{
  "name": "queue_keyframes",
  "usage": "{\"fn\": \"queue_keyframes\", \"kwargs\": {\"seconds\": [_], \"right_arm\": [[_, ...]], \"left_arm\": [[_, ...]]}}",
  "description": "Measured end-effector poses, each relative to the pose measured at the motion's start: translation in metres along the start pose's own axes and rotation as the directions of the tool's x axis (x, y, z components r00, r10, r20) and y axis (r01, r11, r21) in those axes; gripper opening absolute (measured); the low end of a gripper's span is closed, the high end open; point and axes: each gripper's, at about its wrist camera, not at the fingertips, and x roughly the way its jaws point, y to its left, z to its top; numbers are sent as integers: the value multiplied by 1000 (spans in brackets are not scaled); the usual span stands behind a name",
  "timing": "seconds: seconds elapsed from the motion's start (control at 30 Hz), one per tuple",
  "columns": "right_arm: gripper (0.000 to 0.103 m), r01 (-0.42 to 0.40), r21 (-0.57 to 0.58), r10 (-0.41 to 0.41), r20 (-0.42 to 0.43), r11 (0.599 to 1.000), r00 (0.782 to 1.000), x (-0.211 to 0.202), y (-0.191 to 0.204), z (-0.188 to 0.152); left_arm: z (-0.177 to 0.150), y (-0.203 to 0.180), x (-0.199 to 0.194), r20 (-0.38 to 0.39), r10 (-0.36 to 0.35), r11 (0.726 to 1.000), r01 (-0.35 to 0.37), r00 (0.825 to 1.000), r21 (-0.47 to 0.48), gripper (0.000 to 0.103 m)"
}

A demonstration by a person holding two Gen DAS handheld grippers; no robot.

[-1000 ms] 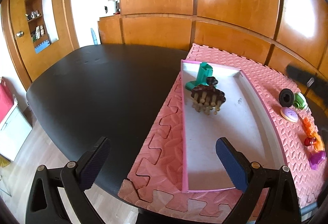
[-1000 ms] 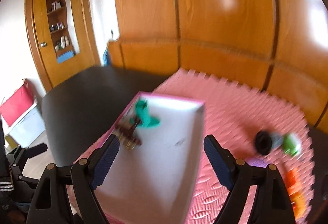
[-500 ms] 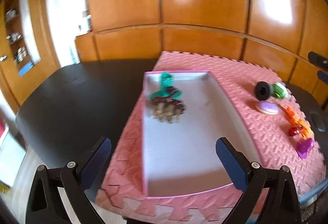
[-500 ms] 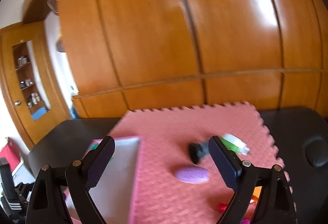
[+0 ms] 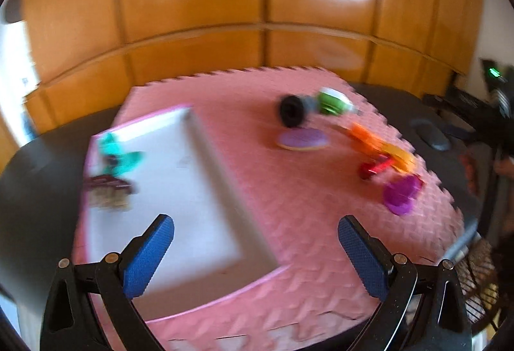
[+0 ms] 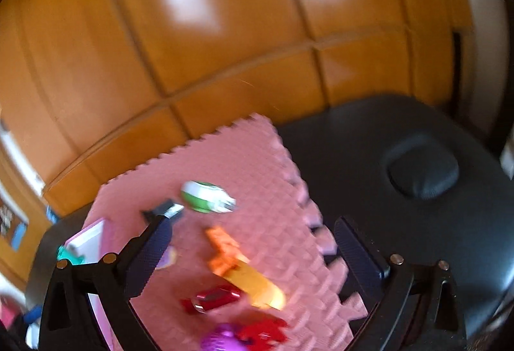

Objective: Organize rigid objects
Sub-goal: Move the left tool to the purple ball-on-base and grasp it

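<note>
The right gripper point(image 6: 250, 254) has nothing between its jaws, which are opening wide; low between them lie a red piece point(image 6: 213, 298) and a purple piece point(image 6: 221, 341), with an orange-yellow piece point(image 6: 244, 270) just beyond; further out, past the tips, sits a green-white toy point(image 6: 205, 196), and by the left finger a black piece point(image 6: 163, 209) and the corner of the tray point(image 6: 85, 238). The left gripper point(image 5: 255, 253) stands apart and empty too; the tray's near rim point(image 5: 205, 302) runs between its jaws, the loose pieces lie ahead and to the right on the pink mat point(image 5: 321, 206).

These look like small, light, hard plastic toys; likely stiff and a bit slick, so a hold across a narrow middle, such as the orange-yellow piece's waist, seems safest; the round ones may roll.

Only the left view shows the tray's inside, with a teal piece point(image 5: 120, 155) and a brown one point(image 5: 107, 193) at its far end; only the right view shows a dark cushion point(image 6: 420, 171) on the black table point(image 6: 353, 142).
</note>
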Motion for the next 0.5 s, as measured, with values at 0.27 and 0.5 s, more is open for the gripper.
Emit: {"fn": "queue_keyframes", "kwargs": {"seconds": [0.27,0.5], "right_arm": [[103,-7,79,7,-7,997,1000,-4,-22,6],[103,-6,111,10,-40,994,999,5,-24,6]], "left_arm": [[8,-76,37,-67,-197,969,205,978,140,96],[17,-134,64,-108,-284,921,303,953,246,81]]}}
